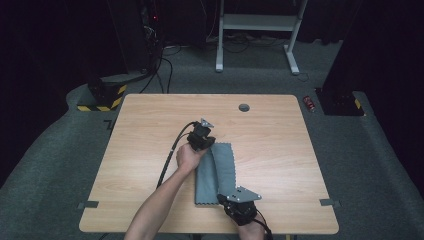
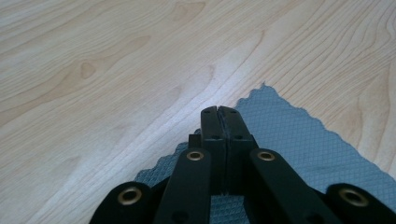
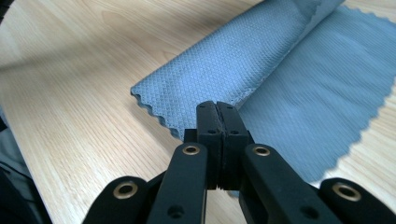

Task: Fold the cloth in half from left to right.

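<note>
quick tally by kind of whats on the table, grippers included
grey cloth: 1
hand-held gripper: 2, the left hand-held gripper at the cloth's far end and the right hand-held gripper at its near end, both with jaws shut
round grommet in the table: 1
total: 4

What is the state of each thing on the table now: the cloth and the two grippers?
Grey cloth: lying on the table, partly folded, one long side turned over onto the rest.
Left gripper: jaws shut, at the cloth's far end; whether they pinch it cannot be told.
Right gripper: jaws shut, at the cloth's near end; a grip cannot be told.
Wooden table: bare around the cloth.
</note>
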Motion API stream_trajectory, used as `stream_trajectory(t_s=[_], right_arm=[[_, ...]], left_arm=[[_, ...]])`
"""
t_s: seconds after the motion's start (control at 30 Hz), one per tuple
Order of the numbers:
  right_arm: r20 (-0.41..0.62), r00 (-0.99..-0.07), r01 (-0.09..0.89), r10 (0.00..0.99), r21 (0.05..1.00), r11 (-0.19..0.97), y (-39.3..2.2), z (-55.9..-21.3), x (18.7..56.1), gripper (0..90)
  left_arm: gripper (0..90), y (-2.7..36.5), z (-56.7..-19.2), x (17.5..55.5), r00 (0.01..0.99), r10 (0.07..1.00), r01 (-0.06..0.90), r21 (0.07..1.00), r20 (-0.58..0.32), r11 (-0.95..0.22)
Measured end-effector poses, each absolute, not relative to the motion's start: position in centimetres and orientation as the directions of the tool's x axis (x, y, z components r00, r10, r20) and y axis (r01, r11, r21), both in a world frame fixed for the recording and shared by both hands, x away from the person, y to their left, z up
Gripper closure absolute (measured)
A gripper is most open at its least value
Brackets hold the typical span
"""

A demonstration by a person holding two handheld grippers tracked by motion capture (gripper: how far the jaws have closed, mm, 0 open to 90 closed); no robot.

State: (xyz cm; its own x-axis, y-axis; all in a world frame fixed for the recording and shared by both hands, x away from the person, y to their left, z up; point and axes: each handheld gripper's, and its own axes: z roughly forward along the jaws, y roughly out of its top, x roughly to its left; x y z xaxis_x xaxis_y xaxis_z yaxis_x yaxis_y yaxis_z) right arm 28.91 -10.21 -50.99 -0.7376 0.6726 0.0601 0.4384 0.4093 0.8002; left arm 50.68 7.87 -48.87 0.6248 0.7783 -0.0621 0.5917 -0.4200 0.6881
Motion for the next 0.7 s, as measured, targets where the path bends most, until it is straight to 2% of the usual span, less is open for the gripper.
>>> stream_trajectory(t_s=[0.7], right_arm=[[0.060,-0.693,0.481,0.718,0.781,0.399,-12.6,-51.7,28.5,89.4]], left_arm=[[89.3,4.4,-49.4,51.2,0.655,0.755,0.573,0.675,-0.036,-0.465]])
